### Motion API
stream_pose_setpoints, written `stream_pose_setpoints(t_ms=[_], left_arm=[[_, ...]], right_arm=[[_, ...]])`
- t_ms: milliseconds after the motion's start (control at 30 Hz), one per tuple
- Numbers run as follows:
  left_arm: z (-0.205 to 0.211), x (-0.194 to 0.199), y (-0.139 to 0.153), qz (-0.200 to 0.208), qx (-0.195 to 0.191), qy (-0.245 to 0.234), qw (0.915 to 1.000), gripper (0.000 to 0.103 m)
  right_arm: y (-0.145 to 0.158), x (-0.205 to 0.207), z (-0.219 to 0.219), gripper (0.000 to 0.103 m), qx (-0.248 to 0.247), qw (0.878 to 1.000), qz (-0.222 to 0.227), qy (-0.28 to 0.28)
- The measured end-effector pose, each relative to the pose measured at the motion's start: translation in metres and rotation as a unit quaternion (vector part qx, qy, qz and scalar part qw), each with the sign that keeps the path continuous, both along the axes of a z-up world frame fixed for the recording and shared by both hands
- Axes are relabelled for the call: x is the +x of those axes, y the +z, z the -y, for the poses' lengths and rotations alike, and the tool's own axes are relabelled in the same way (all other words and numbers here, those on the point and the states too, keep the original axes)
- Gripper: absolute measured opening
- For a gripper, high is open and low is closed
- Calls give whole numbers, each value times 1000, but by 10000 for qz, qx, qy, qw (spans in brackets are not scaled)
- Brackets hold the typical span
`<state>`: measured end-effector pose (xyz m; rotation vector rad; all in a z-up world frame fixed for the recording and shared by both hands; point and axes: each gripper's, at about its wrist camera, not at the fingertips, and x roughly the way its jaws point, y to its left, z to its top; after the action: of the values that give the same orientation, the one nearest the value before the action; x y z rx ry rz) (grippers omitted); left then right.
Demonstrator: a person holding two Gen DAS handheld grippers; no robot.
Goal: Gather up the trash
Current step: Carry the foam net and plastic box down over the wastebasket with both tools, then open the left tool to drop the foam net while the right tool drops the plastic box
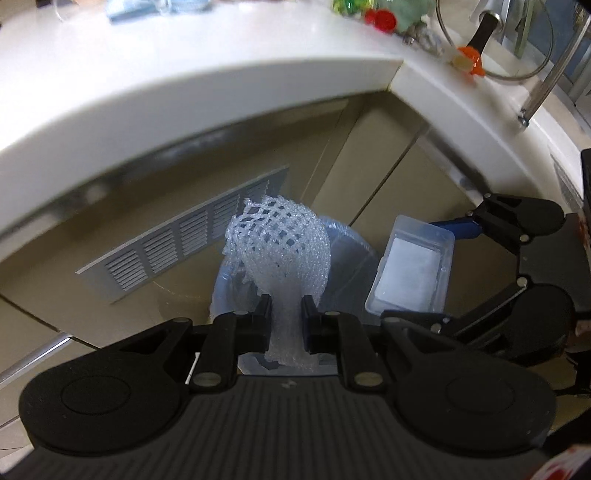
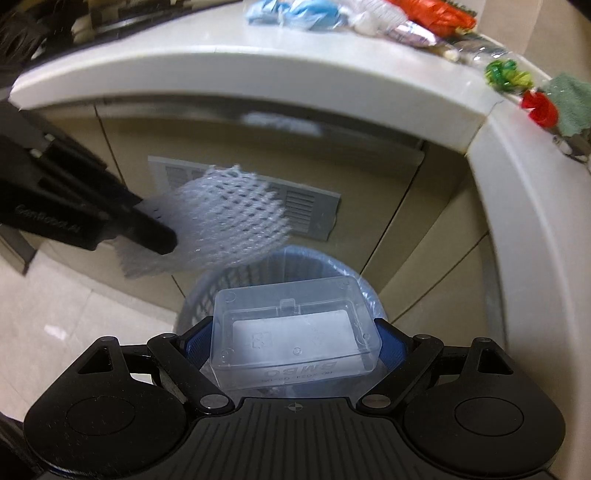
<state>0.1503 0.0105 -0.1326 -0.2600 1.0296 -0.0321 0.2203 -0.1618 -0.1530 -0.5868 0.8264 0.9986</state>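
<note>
My left gripper point(image 1: 286, 317) is shut on a white foam fruit net point(image 1: 280, 240), which hangs above a blue mesh waste bin point(image 1: 347, 258) lined with a clear bag. In the right wrist view the same net point(image 2: 225, 221) sticks out of the left gripper point(image 2: 162, 236) at the left. My right gripper point(image 2: 293, 343) is shut on a clear plastic box point(image 2: 291, 336), its blue pads pressing both ends, right over the bin point(image 2: 266, 273). The left wrist view shows that box point(image 1: 410, 269) and the right gripper point(image 1: 454, 273) beside the net.
A white counter point(image 1: 184, 96) curves over the bin, its edge close above both grippers. On it lie blue wrappers point(image 2: 295, 14), a red cap point(image 2: 539, 107), green wrappers point(image 2: 506, 74) and a glass lid point(image 1: 517, 37). A grey vent grille point(image 1: 184, 240) sits in the beige cabinet front behind the bin.
</note>
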Motion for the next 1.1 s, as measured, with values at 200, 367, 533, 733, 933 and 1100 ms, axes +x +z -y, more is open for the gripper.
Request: stream_pose_setpoints(t_ms=[200,367,533,733,933,1100], left_arm=[[4,18,-24,-189,162,-263,9993,14],[6,29,-45,-427,189,-369,9982,14],[9,38,-62,-646,243,-433,9967,15],[15,43,-77,-800,315,-524,9949,15],[18,49,-85,-836,291,-530,9947,16],[18,48,-82,-803,287,-535,9949,17]], right_arm=[[-25,-7,-10,87,-295,9993,-23,239],[-43,-3,-17,87,-514,9983,-164,214],[-56,3,-20,87,-683,9972,-226,202],[-67,12,-24,87,-808,9961,-296,199],[-73,16,-26,87,-834,9956,-371,235],[-73,17,-26,87,-817,9956,-386,254]])
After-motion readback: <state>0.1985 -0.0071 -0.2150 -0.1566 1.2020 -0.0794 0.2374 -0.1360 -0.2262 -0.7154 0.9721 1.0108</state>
